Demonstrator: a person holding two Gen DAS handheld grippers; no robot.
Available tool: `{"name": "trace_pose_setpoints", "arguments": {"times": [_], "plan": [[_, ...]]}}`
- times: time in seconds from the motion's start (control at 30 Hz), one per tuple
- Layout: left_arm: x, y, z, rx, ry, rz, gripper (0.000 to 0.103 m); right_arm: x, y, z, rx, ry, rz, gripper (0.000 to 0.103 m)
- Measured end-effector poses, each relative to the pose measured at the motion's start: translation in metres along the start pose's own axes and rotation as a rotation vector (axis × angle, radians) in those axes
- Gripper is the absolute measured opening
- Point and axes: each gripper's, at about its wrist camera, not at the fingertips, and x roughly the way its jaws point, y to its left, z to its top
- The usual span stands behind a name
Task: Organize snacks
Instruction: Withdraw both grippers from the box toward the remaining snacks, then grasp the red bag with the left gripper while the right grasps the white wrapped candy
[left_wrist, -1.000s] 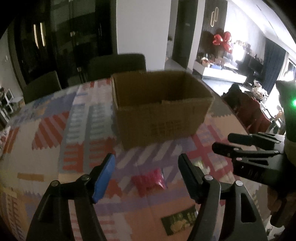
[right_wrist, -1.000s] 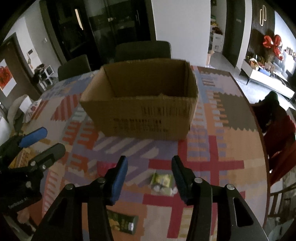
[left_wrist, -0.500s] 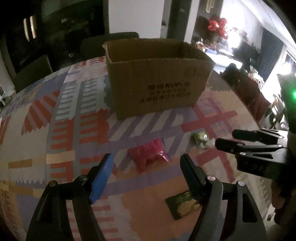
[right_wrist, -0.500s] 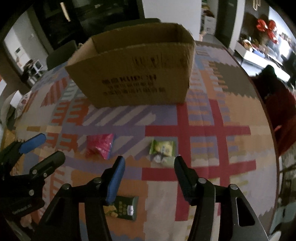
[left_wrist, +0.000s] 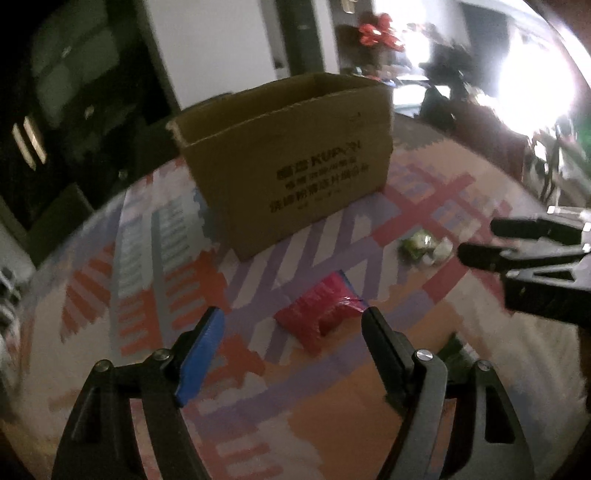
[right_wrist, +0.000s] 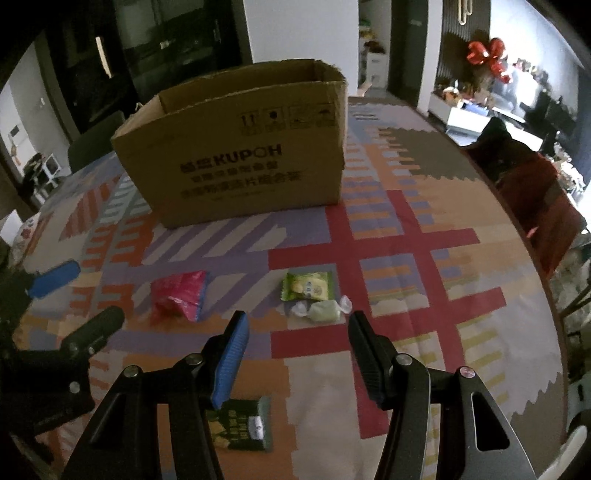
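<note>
A dim living room surrounds a table (right_wrist: 424, 206) covered in a patchwork cloth of red, orange, purple and grey; a cardboard box (right_wrist: 236, 158), open at the top, stands well ahead of both grippers, its near face printed "KUPOH" above lines too small to read, with handling symbols along its upper edge; the left gripper (left_wrist: 291, 332) hovers with its fingers spread wide and nothing between them; a red snack packet (left_wrist: 321, 314) lies just ahead of its gap; the right gripper (right_wrist: 297, 330) is likewise spread and empty; just ahead of it lie a pale wrapped candy (right_wrist: 323, 310) and, touching it on the far side, a green packet (right_wrist: 308, 286); a dark green packet (right_wrist: 240, 424) lies partly under its left finger; bare cloth stretches from its right out to the table's curved edge
</note>
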Motion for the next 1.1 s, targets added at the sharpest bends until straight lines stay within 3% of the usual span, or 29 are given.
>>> {"name": "trace_pose_setpoints", "arguments": {"times": [0.5,0.97,1.03,1.1], "plan": [[0.055,-0.019,-0.001,0.274,0.010,-0.041,0.076,0.030,0.000,-0.014,-0.027,-0.038,-0.113,0.057],[0.088,-0.020,0.005,0.210,0.086,-0.155,0.075,0.059,-0.009,-0.010,-0.008,0.003,-0.062,0.057],[0.090,-0.020,0.006,0.191,0.092,-0.166,0.073,0.061,-0.009,-0.009,-0.008,0.008,-0.053,0.057],[0.091,-0.018,0.007,0.158,0.109,-0.192,0.064,0.063,-0.011,-0.009,-0.005,0.013,-0.045,0.056]]}}
